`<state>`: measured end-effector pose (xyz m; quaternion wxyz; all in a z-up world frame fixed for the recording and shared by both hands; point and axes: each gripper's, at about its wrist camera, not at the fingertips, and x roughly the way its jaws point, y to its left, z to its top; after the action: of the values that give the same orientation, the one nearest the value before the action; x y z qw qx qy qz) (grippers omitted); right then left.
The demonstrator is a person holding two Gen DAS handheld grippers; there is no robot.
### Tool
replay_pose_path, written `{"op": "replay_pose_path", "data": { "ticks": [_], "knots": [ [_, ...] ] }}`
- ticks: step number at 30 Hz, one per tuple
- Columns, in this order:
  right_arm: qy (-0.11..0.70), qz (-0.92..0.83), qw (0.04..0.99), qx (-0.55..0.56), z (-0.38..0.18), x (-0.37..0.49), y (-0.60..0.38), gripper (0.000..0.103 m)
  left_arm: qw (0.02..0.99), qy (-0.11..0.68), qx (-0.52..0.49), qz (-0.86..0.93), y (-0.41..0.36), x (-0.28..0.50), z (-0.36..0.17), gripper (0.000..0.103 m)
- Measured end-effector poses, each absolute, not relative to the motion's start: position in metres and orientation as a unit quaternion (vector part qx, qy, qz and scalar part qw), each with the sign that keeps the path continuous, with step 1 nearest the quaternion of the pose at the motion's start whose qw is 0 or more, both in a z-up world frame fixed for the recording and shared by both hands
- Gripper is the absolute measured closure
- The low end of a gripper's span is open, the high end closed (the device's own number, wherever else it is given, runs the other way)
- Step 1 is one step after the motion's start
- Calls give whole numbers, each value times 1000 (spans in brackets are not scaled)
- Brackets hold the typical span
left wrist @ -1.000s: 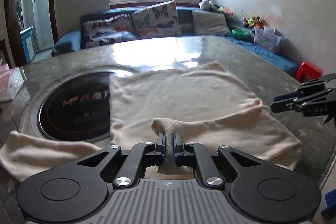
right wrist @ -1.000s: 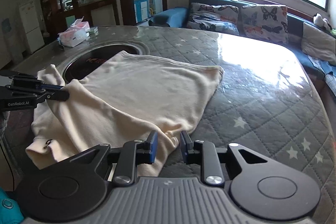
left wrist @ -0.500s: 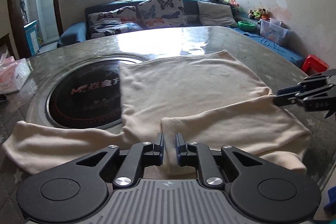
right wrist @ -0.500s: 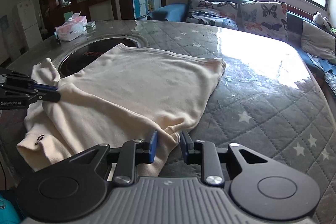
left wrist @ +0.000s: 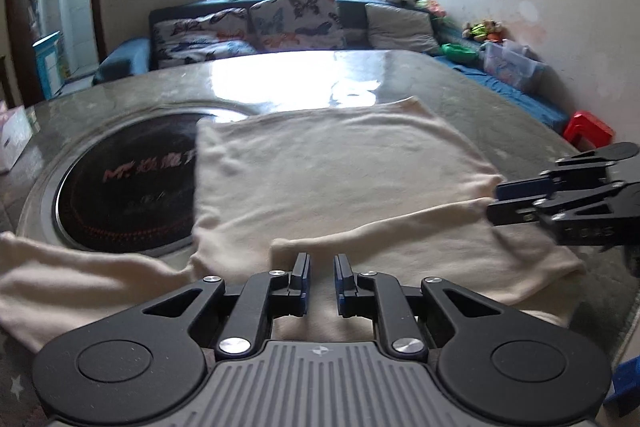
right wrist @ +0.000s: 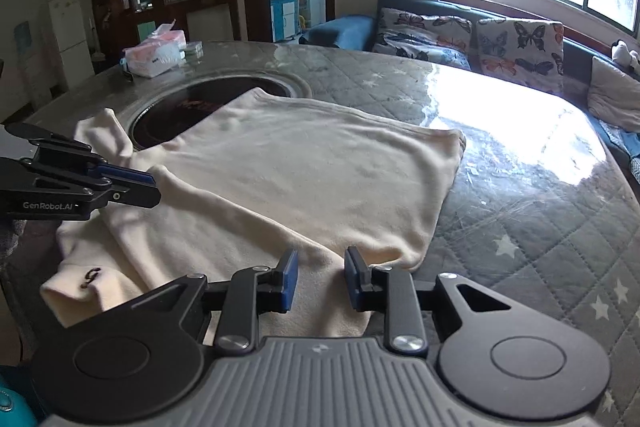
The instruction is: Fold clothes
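A cream long-sleeved garment lies spread on the round table, with one sleeve folded across its near part; it also shows in the right wrist view. Its other sleeve trails off to the left. My left gripper is open and empty just above the folded sleeve's end. My right gripper is open and empty above the garment's near edge. Each gripper shows in the other's view: the right gripper at the garment's right edge, the left gripper at its left.
The table has a grey quilted star-pattern cover under glass and a dark round inset partly under the garment. A tissue box stands at the far side. A sofa with butterfly cushions lies beyond; a red stool stands right.
My left gripper has let go of the sleeve end, opened and drawn back; the sleeve now lies flat across the garment. My right gripper has opened wider.
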<state>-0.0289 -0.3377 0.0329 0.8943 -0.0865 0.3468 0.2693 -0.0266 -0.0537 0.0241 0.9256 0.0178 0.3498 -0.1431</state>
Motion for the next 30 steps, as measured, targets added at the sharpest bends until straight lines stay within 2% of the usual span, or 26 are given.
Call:
{"op": "replay_pose_path", "data": {
  "ticks": [4, 8, 10, 12, 14, 20, 30],
  "knots": [
    [337, 278, 894, -100, 41, -37, -333, 78, 930, 336, 8, -151, -49, -31, 30, 89],
    [339, 301, 885, -105, 43, -46, -323, 67, 928, 345, 5, -142, -47, -27, 24, 88],
    [341, 310, 881, -109, 41, -50, -317, 67, 928, 343, 3, -143, -45, -29, 24, 86],
    [342, 317, 877, -115, 41, -52, -312, 63, 930, 339, 2, -144, -43, -33, 26, 78],
    [343, 323, 874, -122, 40, -55, -306, 61, 932, 335, 2, -137, -37, -36, 28, 74],
    [345, 344, 862, -140, 39, -60, -289, 55, 940, 329, -19, -94, -6, -44, 32, 73],
    [355, 363, 849, -148, 33, -55, -266, 45, 944, 313, -57, 91, 85, -41, 34, 53]
  ]
}}
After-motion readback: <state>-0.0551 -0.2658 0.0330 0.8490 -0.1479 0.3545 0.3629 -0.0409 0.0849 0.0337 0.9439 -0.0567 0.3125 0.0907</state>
